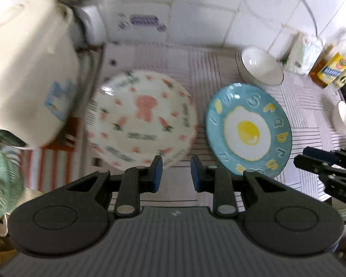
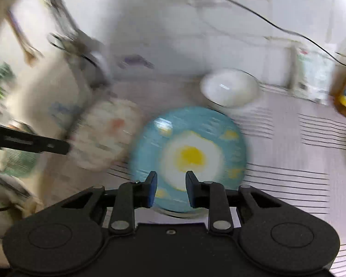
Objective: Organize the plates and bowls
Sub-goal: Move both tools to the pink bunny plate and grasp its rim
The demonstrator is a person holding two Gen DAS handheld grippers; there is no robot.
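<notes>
Apparently nothing stacked yet.

Left wrist view: left gripper (image 1: 176, 173) fingers apart, empty, over gap between carrot-print plate (image 1: 140, 121) at centre and blue egg plate (image 1: 248, 130) right of centre. White bowl (image 1: 261, 67) upper right, just beyond egg plate. White pot (image 1: 27, 76) crowds left edge; striped mat (image 1: 311, 106) bare at right.

Right wrist view, blurred: right gripper (image 2: 170, 189) fingers apart, empty, above egg plate (image 2: 189, 157) near rim. Bowl (image 2: 229, 87) beyond; bare mat at right.

Obstacle, frame left: white appliance (image 1: 30, 78) beside carrot-print plate (image 1: 141, 120) | free: striped strip between it and egg plate (image 1: 248, 130) | upper right: bowl (image 1: 261, 67), bottles (image 1: 329, 71).
</notes>
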